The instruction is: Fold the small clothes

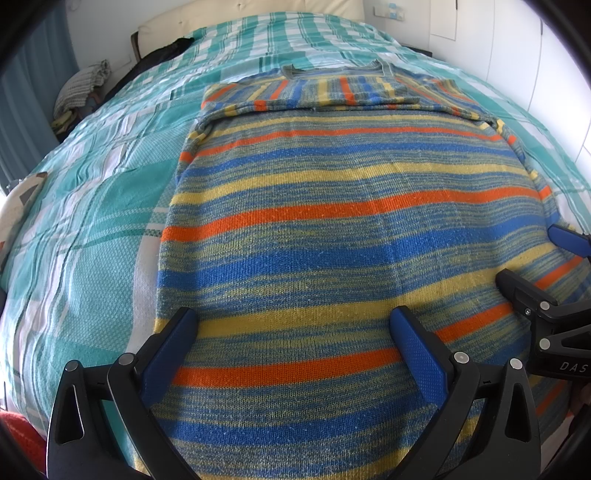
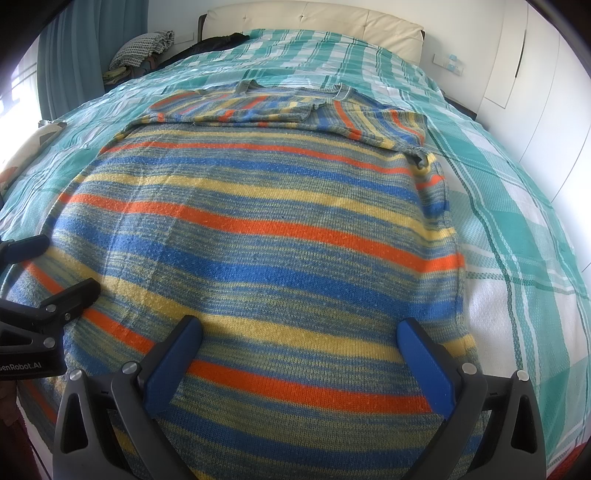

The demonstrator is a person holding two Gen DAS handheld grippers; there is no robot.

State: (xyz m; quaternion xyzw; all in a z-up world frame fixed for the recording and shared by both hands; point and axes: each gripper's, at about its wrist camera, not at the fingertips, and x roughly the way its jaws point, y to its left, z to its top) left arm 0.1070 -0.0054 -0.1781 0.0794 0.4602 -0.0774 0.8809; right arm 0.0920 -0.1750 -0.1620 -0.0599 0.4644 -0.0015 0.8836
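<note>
A knitted sweater with blue, yellow and orange stripes lies flat on the bed, collar at the far end. Both sleeves are folded across its chest just below the collar. My left gripper is open over the sweater's near left part, with only fabric showing between its blue pads. My right gripper is open over the near right part, close to the sweater's right edge. Each gripper shows in the other's view, the right gripper at the right edge and the left gripper at the left edge. Whether the fingers touch the knit is unclear.
A teal and white plaid bedspread covers the bed on all sides of the sweater. A cream headboard stands at the far end, with dark clothes beside it. White wardrobe doors line the right, a curtain the left.
</note>
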